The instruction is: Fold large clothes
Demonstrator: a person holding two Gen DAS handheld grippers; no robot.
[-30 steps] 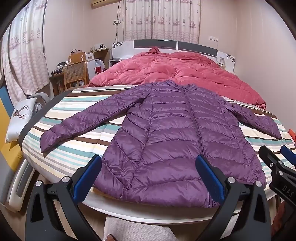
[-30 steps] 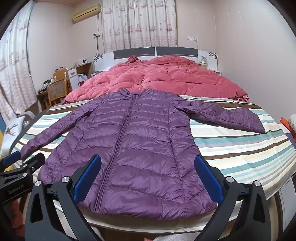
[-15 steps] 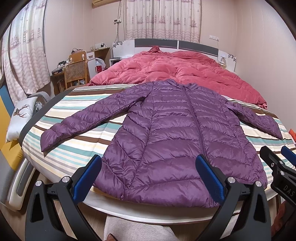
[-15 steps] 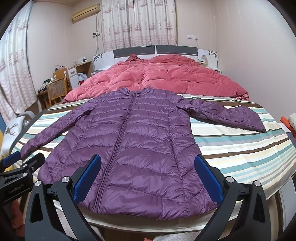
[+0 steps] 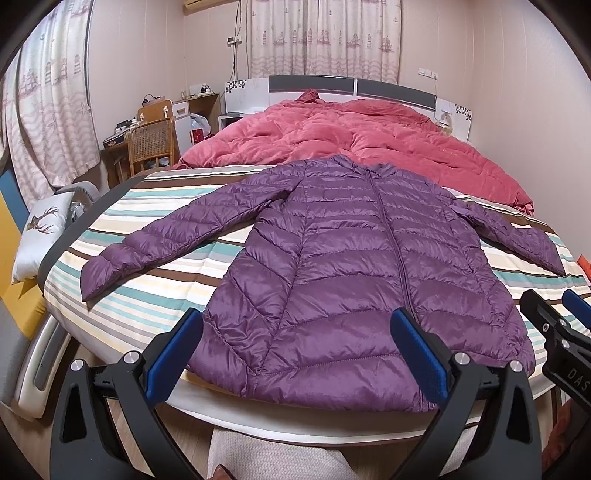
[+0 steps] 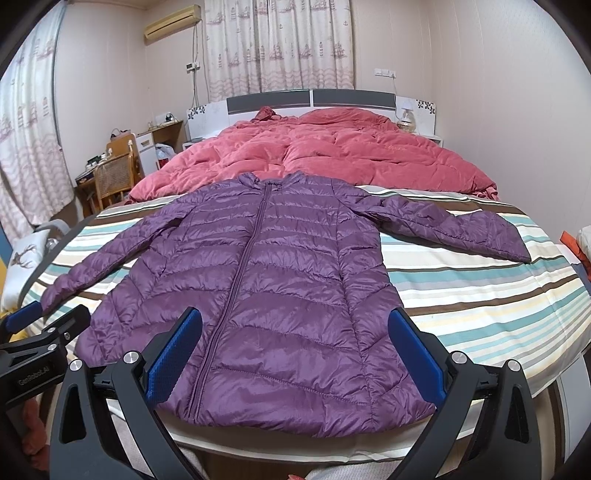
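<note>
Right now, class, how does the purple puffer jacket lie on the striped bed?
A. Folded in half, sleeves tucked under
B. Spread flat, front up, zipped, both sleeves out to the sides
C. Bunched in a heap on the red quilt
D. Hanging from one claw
B: the purple puffer jacket lies flat on the striped sheet, zip closed, sleeves spread; the left claw and right claw are open and empty.

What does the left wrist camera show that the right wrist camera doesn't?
Only the left wrist view shows the yellow and blue panel at its left edge. Only the right wrist view shows the whole air conditioner. Both show the purple down jacket spread flat on the striped sheet, the pink duvet behind it, and the left gripper and right gripper open near the hem.
</note>
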